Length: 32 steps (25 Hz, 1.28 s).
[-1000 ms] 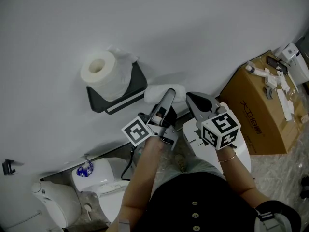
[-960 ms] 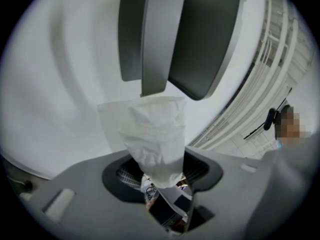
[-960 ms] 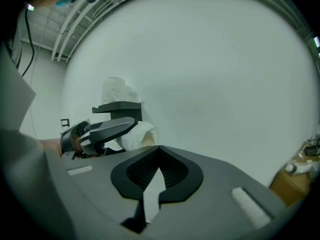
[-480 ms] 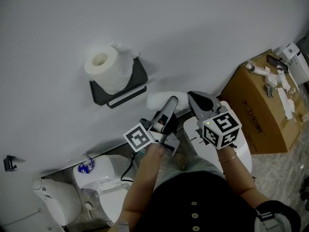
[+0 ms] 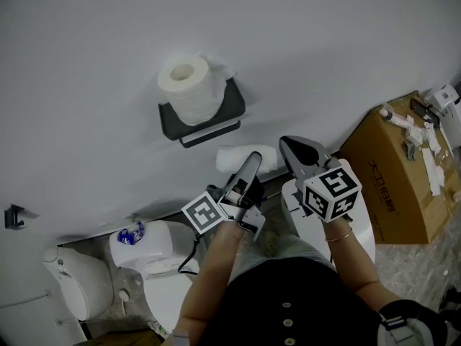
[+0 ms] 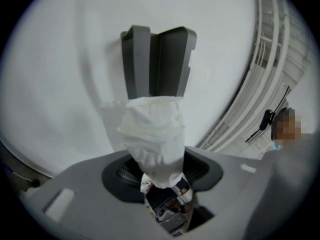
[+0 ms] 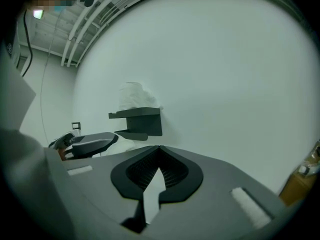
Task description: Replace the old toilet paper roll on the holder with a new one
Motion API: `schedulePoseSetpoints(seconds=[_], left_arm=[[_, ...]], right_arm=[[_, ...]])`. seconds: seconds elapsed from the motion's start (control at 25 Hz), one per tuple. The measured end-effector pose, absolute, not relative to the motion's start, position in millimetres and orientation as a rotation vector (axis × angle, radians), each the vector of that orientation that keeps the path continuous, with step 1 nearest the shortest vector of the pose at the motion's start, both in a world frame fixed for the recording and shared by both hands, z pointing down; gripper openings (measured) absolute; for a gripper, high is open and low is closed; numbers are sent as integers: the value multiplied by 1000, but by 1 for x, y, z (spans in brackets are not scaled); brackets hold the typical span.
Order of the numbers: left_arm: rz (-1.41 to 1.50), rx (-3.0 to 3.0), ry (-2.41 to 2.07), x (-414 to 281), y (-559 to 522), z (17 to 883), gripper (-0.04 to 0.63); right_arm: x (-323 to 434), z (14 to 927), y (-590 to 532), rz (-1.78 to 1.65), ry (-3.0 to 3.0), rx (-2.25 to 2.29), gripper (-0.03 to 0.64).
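Note:
A full white toilet paper roll (image 5: 189, 85) stands on end on the dark grey wall holder (image 5: 216, 125). My left gripper (image 5: 252, 161) is below and right of the holder, shut on a squashed white paper roll (image 5: 241, 156). In the left gripper view that squashed roll (image 6: 152, 134) sticks up from between the jaws toward the underside of the holder (image 6: 157, 61). My right gripper (image 5: 288, 144) is beside the left one, shut and holding nothing. The right gripper view shows the holder (image 7: 137, 121) ahead with the full roll (image 7: 134, 96) on top, and its own tips (image 7: 159, 146) pressed together.
A white toilet (image 5: 151, 258) is at the lower left below the wall. A white rounded container (image 5: 360, 225) is under my right hand. A cardboard box (image 5: 396, 179) with small items on top stands at the right. A small hook (image 5: 13, 216) is on the wall at far left.
In the head view the holder and its roll have shifted right and up. My left gripper with the squashed roll now sits closer under the holder. Both grippers' jaws look unchanged.

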<state>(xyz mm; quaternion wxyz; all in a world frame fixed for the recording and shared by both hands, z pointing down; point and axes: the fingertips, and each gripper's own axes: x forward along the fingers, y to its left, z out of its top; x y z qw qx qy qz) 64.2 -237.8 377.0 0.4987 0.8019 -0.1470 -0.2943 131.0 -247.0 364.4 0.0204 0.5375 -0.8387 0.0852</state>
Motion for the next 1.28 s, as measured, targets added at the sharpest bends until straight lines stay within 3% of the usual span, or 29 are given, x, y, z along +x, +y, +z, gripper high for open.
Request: schedulePoseSetpoints(seconds=[0.68, 0.96, 1.16, 1.28], left_arm=[[-845, 1923, -538, -22, -244, 372, 199], [-867, 1920, -565, -34, -249, 373, 199], [-868, 1909, -558, -34, -252, 375, 199], [-867, 1906, -557, -35, -256, 376, 199]], right_arm=[[47, 301, -271, 117, -2837, 1399, 2], [27, 273, -275, 42, -2923, 1315, 42], [20, 254, -285, 17, -2962, 1304, 161], [13, 243, -294, -16, -2975, 1314, 298]])
